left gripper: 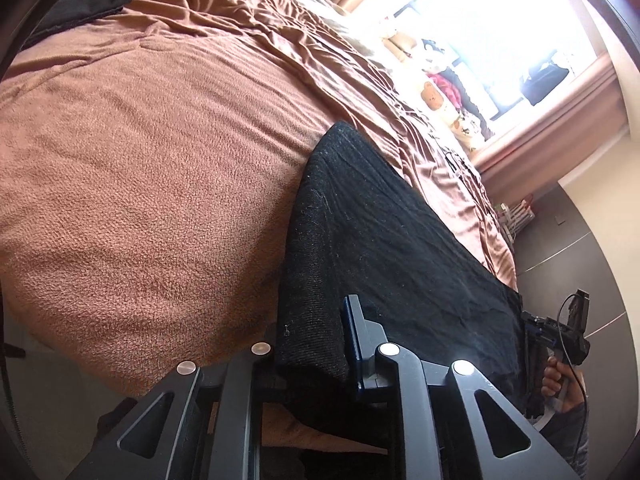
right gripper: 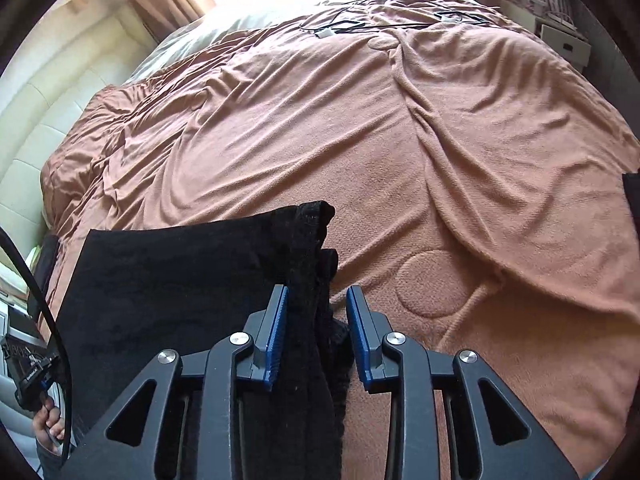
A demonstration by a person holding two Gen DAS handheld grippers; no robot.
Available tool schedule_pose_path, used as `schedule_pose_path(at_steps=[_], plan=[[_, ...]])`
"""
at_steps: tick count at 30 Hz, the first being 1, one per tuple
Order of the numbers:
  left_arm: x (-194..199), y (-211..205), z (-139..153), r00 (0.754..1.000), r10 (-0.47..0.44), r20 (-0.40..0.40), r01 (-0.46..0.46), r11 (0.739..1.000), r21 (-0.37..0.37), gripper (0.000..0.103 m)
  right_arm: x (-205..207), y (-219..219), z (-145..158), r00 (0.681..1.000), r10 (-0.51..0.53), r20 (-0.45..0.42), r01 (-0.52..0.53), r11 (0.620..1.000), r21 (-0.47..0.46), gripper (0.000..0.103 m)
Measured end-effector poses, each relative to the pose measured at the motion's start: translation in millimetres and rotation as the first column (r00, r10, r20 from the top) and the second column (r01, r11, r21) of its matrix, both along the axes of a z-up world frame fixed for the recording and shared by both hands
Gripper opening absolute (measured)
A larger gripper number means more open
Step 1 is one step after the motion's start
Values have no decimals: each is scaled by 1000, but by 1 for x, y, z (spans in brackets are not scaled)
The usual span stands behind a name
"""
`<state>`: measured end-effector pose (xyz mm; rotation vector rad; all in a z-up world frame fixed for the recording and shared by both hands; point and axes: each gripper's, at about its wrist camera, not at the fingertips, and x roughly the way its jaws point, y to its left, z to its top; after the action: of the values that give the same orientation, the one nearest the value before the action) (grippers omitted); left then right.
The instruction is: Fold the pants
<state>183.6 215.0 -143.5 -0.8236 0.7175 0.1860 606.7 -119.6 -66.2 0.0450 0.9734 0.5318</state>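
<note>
Pants [right gripper: 168, 280]: black, lying on the bed near its edge, spread flat over a brown fleece blanket [right gripper: 460, 160]. They read as a doubled panel, with a thicker ribbed band along one side and stacked edges showing at the far corner.

Left gripper [left gripper: 312, 344]: its jaws straddle the ribbed corner of the pants. One blue pad lies against the cloth; the other finger is hidden behind the fabric. The gap looks narrow, so I judge it clamped on the corner.

Right gripper [right gripper: 316, 332]: jaws parted, the ribbed edge running between the blue pads, with clear gaps on both sides. Not gripping.

Both grippers sit at the same near end of the garment, one at each corner. A hand [right gripper: 48, 420] holding the left gripper shows low in the right wrist view.

Step in hand, judged: taking hold of the two corners for the next fold. Next move calls for the right jaws to close on the band, catching all layers, then both corners to lift together and carry across evenly.

Further out: cables and a cushion at the bed's far end, curtains, a bright window.
</note>
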Motion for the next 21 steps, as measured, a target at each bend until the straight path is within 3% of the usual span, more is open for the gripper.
schedule_pose_path(at_steps=[8, 13, 21], plan=[[-1, 0, 11, 1000, -28, 9, 28, 1000, -12, 20, -59, -6, 39, 988, -93, 124, 101, 993, -61, 27], [6, -3, 23, 999, -38, -33, 37, 999, -21, 20, -92, -2, 52, 987, -104, 126, 109, 993, -34, 27], [7, -2, 23, 998, -45, -47, 42, 998, -51, 21, -125, 14, 65, 993, -35, 116, 34, 999, 13, 27]])
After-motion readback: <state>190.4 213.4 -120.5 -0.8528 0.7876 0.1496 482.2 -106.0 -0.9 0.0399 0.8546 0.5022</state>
